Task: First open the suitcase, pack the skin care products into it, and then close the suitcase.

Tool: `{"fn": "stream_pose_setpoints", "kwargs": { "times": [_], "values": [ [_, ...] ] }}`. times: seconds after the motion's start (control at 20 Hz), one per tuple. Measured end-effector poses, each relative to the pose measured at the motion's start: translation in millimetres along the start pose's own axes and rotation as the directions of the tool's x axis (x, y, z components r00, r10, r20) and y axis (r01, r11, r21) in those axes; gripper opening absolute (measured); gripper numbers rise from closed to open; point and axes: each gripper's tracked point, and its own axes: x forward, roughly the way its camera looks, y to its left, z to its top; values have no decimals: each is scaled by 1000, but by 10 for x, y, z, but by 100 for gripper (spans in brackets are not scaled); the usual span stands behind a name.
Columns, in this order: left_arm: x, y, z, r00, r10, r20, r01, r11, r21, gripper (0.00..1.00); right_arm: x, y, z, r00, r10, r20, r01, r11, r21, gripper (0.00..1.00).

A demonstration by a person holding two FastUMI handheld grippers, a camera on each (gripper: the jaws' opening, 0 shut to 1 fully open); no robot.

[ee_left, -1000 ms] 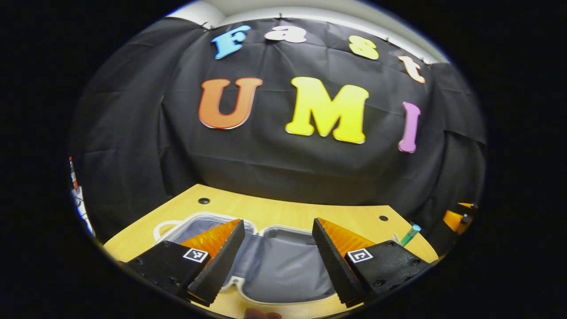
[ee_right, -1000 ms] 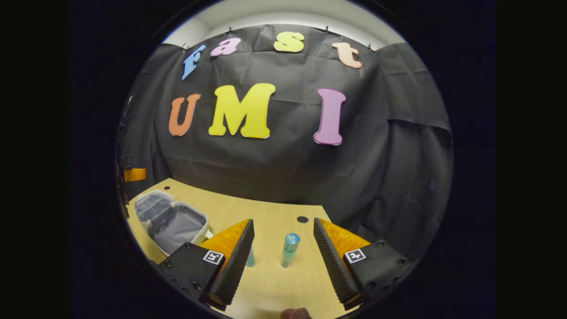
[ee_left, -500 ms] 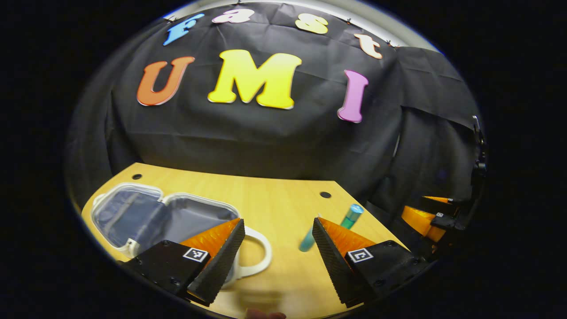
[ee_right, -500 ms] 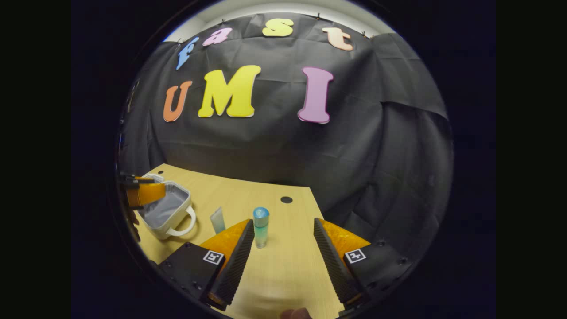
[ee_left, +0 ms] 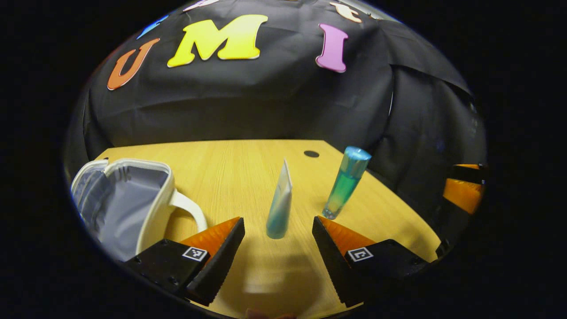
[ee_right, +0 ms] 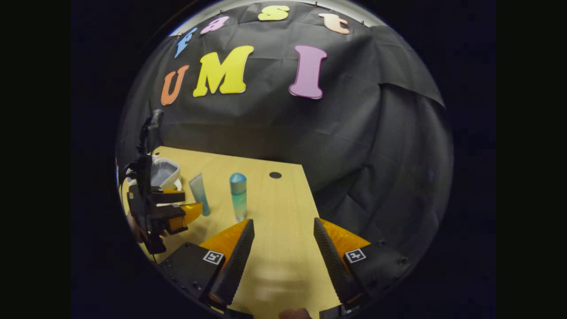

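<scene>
Wooden table (ee_left: 248, 177), black cloth wall behind. My left gripper (ee_left: 277, 235) is spread wide, empty, with the upright tube (ee_left: 280, 204) just ahead between its fingers, not touching. Bottle (ee_left: 345, 182) stands beside the tube. Suitcase (ee_left: 119, 199) lies open at left. My right gripper (ee_right: 283, 239) is also spread, empty, over bare table; its view catches my left gripper from the side.

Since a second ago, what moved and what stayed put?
The left hand-held gripper swung away from the open suitcase toward the standing tube, which now sits just ahead of its open fingers. Nothing was grabbed or let go. The tube, the bottle and the suitcase stayed in place on the table; the right hand-held gripper stayed open.
</scene>
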Motion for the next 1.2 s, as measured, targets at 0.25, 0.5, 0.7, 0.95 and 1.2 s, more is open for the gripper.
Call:
{"fn": "stream_pose_setpoints", "kwargs": {
  "times": [0.25, 0.5, 0.7, 0.95, 1.2],
  "values": [
    [317, -3, -149, 999, -5, -49, 6, 1000, 17, 100, 167, -77, -133, 1000, 0, -29, 1, 1000, 24, 81],
    [481, 87, -173, 994, 12, -104, -9, 1000, 23, 83, 379, 77, -56, 997, 69, -25, -67, 997, 45, 80],
    [486, 172, -164, 991, 24, -130, -22, 1000, 14, 65, 614, 364, -22, 988, 151, -37, -149, 987, 52, 80],
    [306, 101, -106, 986, -39, -160, 34, 999, -33, 38, 993, 757, -203, 963, 252, -97, -248, 968, 49, 80],
    [-202, 7, 272, 990, -88, -107, 73, 987, -140, 43, 1401, 1147, -204, 943, 312, -119, -304, 949, 84, 80]
  ]
}}
